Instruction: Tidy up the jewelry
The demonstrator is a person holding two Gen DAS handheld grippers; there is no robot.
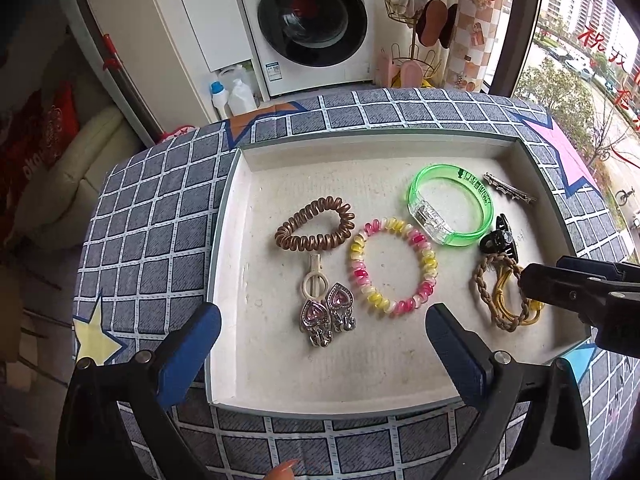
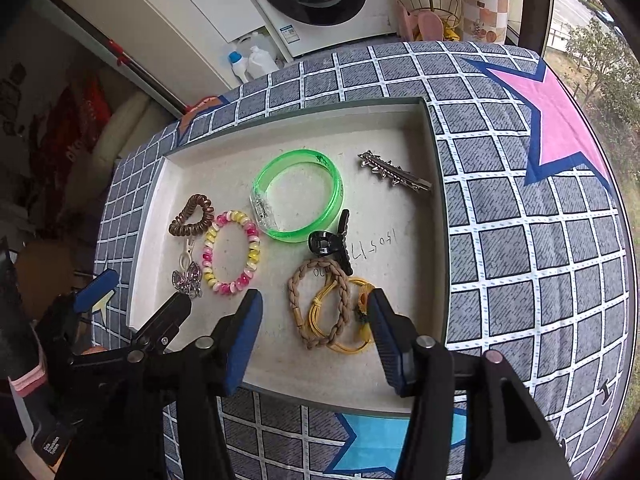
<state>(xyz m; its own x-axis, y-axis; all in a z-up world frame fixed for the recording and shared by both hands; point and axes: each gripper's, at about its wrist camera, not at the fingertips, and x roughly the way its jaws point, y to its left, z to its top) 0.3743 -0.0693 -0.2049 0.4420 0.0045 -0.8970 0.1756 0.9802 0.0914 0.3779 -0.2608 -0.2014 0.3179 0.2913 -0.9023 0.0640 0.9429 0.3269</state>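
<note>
A shallow cream tray (image 1: 360, 384) (image 2: 168, 208) holds the jewelry. In it lie a brown coil hair tie (image 1: 314, 224) (image 2: 191, 216), a pink-yellow coil bracelet (image 1: 394, 266) (image 2: 231, 252), a green clear bangle (image 1: 450, 204) (image 2: 300, 196), a silver hair clip (image 1: 509, 188) (image 2: 394, 174), a black claw clip (image 1: 498, 240) (image 2: 330, 242), a braided tan band (image 1: 492, 292) (image 2: 320, 304) with a yellow cord tie (image 2: 348, 344), and a pink-gem butterfly clip (image 1: 326, 314) (image 2: 187, 278). My left gripper (image 1: 322, 348) is open above the butterfly clip. My right gripper (image 2: 314, 332) is open around the braided band.
The tray sits on a grey checked cloth with star patches (image 1: 160, 216) (image 2: 520, 240). A washing machine (image 1: 312, 20), bottles (image 1: 236, 96) and a wire rack (image 1: 412, 52) stand behind the table. A window is at the right.
</note>
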